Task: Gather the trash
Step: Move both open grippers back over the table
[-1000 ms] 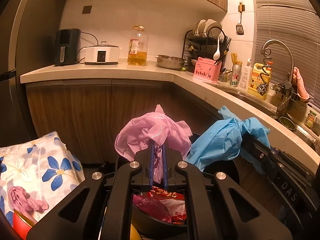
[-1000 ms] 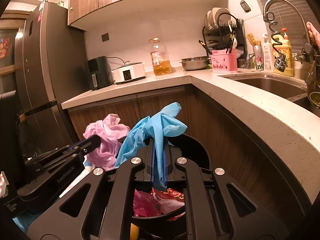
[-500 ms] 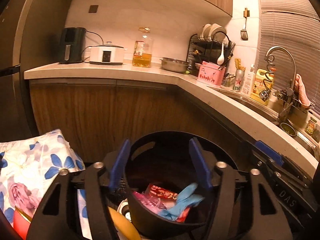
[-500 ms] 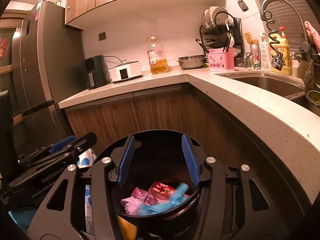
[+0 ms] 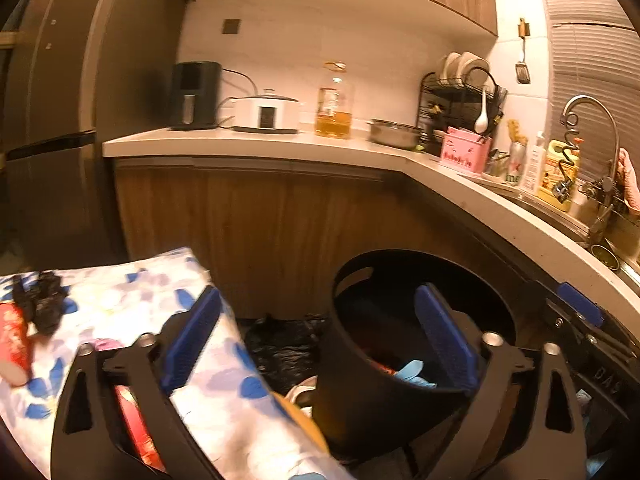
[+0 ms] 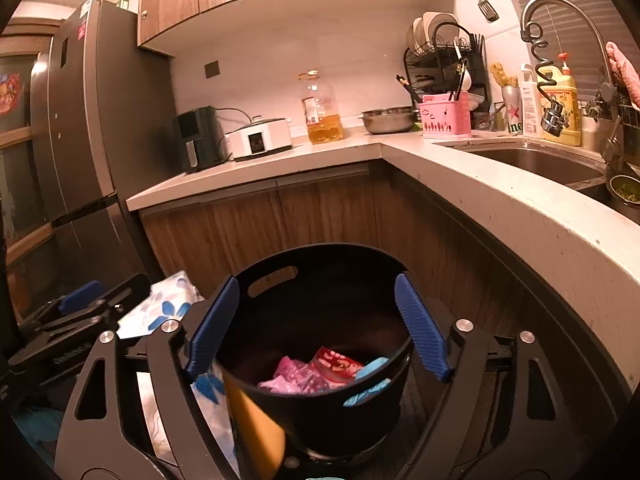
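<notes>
A black trash bin (image 6: 316,276) stands on the floor by the counter corner; it also shows in the left wrist view (image 5: 400,280). Inside it lie a pink bag (image 6: 296,376), a red wrapper (image 6: 334,362) and a blue glove (image 6: 370,368); the glove shows in the left wrist view (image 5: 412,372). My right gripper (image 6: 318,332) is open and empty above the bin. My left gripper (image 5: 320,340) is open and empty, straddling the bin's left rim and the flowered cloth (image 5: 132,304). On the cloth lie a black crumpled piece (image 5: 42,304) and a red wrapper (image 5: 14,340).
The L-shaped counter (image 6: 480,184) holds an air fryer (image 6: 196,140), a cooker (image 6: 260,138), an oil bottle (image 6: 322,112), a dish rack (image 6: 444,64) and a sink (image 6: 532,160). A fridge (image 6: 92,120) stands left. A black bag (image 5: 280,344) lies on the floor.
Both grippers opened and dropped the pink bag and blue glove into the bin. The left gripper has since swung left, toward the flowered cloth.
</notes>
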Action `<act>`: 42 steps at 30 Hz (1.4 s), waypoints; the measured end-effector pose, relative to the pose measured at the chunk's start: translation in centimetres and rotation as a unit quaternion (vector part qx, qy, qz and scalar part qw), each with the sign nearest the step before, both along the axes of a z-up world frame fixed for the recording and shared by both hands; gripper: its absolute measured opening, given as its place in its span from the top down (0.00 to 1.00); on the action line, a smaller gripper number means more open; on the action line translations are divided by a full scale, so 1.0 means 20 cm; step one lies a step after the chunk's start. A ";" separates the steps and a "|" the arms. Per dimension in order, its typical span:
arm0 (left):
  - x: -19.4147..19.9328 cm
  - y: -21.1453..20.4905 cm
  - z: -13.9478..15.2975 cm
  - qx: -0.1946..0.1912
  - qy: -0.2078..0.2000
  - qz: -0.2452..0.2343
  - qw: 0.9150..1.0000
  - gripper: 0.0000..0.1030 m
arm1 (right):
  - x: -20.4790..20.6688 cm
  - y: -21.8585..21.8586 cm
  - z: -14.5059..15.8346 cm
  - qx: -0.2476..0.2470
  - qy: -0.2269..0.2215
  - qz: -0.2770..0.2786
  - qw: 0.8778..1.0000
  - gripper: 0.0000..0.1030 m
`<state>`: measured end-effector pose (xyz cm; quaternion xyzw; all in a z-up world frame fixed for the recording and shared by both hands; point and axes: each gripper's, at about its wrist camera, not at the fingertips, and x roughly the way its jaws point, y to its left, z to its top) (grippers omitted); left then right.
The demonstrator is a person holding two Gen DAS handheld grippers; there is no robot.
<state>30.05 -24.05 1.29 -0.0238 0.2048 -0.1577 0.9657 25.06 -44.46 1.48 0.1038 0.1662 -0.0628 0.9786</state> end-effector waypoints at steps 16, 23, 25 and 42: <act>-0.32 0.42 0.00 0.008 -0.008 0.102 0.995 0.06 | -0.23 0.31 0.00 0.003 0.007 0.038 0.999 0.15; -0.46 0.60 -0.03 0.014 -0.011 0.133 0.991 0.06 | -0.29 0.48 -0.02 0.003 0.016 0.060 0.998 0.15; -0.50 0.66 -0.03 0.014 -0.013 0.145 0.989 0.06 | -0.30 0.54 -0.03 0.002 0.020 0.067 0.998 0.15; -0.78 1.19 -0.09 -0.019 -0.014 0.243 0.970 0.06 | -0.18 1.11 -0.21 0.025 0.071 0.163 0.984 0.15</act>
